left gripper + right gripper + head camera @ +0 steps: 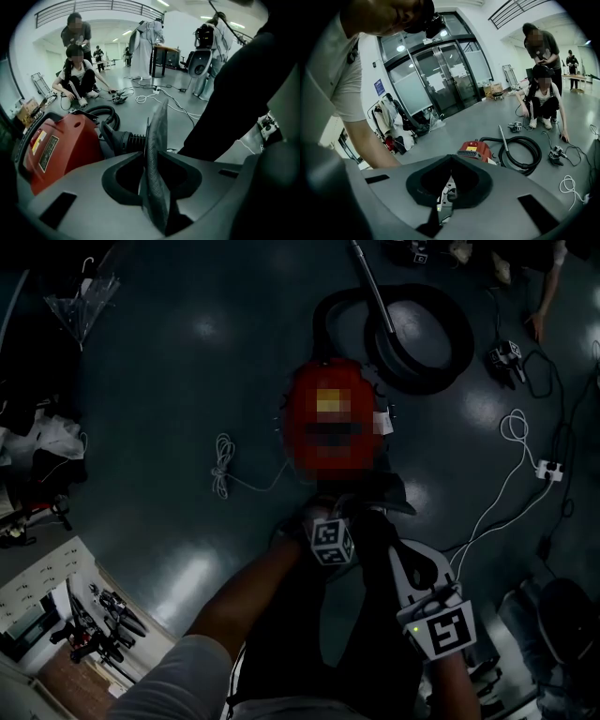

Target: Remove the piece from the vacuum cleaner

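Grey hall floor (187,362), a red vacuum cleaner (300,423) lying on it.
The left hand-held gripper (152,159) pinches the dark textured piece (157,136) just beside the cleaner; the right hand-held gripper (450,161) is clenched, empty. The thin piece may slip out, or tugging may drag the cleaner.

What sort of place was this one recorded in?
Probably an open indoor hall used as a workspace: a polished grey floor, tall glass entrance doors, and a white cable with a power strip lying loose on the floor not far from a red vacuum cleaner.
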Action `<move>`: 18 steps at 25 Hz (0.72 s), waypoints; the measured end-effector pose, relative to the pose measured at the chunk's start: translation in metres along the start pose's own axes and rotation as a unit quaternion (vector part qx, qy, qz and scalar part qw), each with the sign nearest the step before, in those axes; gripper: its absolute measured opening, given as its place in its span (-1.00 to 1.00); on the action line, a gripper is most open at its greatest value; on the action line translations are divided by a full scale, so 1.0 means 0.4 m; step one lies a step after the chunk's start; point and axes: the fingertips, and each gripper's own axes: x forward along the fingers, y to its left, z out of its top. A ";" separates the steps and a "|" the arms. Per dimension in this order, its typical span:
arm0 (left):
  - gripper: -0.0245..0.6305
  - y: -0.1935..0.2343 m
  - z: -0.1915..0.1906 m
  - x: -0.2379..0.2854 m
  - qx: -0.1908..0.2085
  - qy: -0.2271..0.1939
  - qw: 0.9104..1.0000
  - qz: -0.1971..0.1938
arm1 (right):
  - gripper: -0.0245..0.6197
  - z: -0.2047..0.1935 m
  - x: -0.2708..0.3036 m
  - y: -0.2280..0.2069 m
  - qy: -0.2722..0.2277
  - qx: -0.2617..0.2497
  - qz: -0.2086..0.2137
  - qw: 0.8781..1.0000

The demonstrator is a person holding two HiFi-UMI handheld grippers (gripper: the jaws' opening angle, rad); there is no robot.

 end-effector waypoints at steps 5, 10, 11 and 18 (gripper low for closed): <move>-0.80 0.002 0.000 0.010 -0.002 -0.003 1.000 0.011 | -0.88 -0.006 0.003 -0.002 0.001 -0.005 -0.004 1.000; -0.82 -0.025 0.000 0.006 -0.012 -0.007 1.000 -0.018 | -0.88 -0.009 0.005 0.017 0.002 -0.003 -0.002 1.000; -0.82 -0.029 0.000 0.005 -0.013 -0.008 1.000 -0.021 | -0.88 -0.011 0.004 0.023 0.004 -0.003 0.000 1.000; -0.83 -0.066 -0.001 0.005 -0.007 -0.009 0.998 -0.054 | -0.88 -0.039 -0.009 0.044 0.017 0.001 0.003 1.000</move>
